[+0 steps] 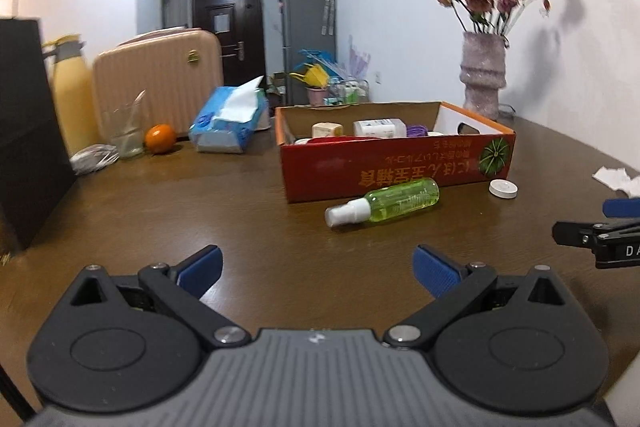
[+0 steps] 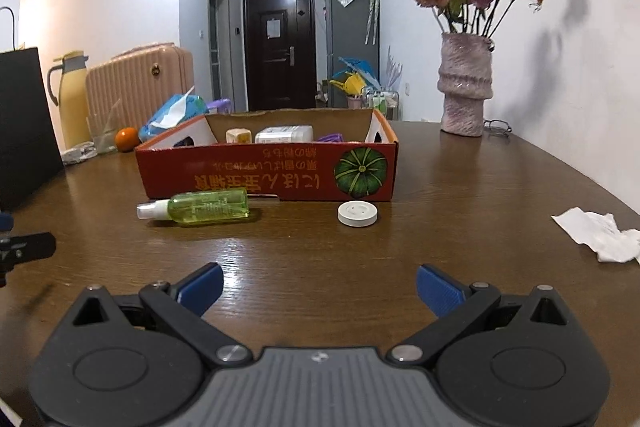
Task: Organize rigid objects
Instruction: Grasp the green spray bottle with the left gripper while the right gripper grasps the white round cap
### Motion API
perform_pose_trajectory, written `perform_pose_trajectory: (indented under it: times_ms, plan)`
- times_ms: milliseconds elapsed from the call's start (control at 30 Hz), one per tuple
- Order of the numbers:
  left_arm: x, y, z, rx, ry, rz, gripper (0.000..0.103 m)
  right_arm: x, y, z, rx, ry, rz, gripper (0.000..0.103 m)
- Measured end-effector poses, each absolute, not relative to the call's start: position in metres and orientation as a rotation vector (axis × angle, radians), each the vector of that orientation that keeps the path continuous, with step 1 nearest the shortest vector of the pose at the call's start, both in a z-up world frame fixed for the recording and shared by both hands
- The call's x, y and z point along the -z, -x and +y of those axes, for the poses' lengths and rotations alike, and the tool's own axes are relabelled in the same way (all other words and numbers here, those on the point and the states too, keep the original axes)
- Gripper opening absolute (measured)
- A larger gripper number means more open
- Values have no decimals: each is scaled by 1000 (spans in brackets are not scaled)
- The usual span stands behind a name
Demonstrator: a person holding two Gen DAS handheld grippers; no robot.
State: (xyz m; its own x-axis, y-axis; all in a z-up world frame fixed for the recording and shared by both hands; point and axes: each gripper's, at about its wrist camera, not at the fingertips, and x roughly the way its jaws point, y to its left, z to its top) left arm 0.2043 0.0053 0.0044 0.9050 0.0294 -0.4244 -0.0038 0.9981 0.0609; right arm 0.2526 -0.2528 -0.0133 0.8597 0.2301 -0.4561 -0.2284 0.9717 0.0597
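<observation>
Grippers first: your left gripper (image 1: pixel 318 273) and your right gripper (image 2: pixel 320 285) both have the jaws spread wide, with nothing between the blue pads, and both hang above the near part of the brown tabletop (image 2: pixel 460 187). You see the green spray bottle (image 2: pixel 196 209) lying on its side, just beside the front wall of the red cardboard box (image 2: pixel 264 179), white nozzle pointing to the left edge. The white round cap (image 2: pixel 357 213) lies flat near the box front right corner, apart from the bottle. Inside the box you see a white bottle (image 2: pixel 284 134) and a small beige cube (image 2: pixel 238 135). A crumpled tissue (image 2: pixel 596 235) lies at the right edge.
</observation>
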Motion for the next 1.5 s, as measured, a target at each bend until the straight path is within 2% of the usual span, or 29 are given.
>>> perform_pose_trajectory:
  times_ms: [133,300,400,433,467,533,633,700,733,767,800,900,1233,1500]
  plan:
    - [-7,-242,-5,59,-107,442,103,14,-287,-252,-254,6,502,101]
    - [-5,-296,-18,203,-174,483,103,7,-344,-250,-283,59,555,93]
    - [0,-335,-24,287,-190,551,102,6,-377,-251,-329,77,581,91]
    - [4,-348,-25,299,-193,575,98,7,-386,-252,-342,67,592,88]
    - [8,-361,-25,309,-191,608,89,9,-395,-254,-355,57,616,85]
    - [17,-381,-24,325,-165,662,80,17,-411,-258,-363,46,665,79]
    - [28,-396,-20,382,-88,701,69,27,-420,-263,-364,32,707,76]
    - [29,-396,-18,386,-84,675,53,27,-422,-265,-365,30,694,66]
    - [29,-396,-17,392,-79,675,52,27,-423,-265,-369,30,688,50]
    - [29,-395,-15,404,-59,675,51,27,-424,-265,-371,28,680,40]
    - [30,-395,-13,410,-46,673,50,28,-426,-264,-372,30,672,39]
    - [29,-391,-16,407,-60,662,48,30,-424,-257,-368,71,652,39]
    - [26,-380,-29,458,-101,660,31,30,-423,-261,-372,48,642,39]
    - [3,-334,-37,364,-89,566,31,31,-421,-261,-334,42,639,39]
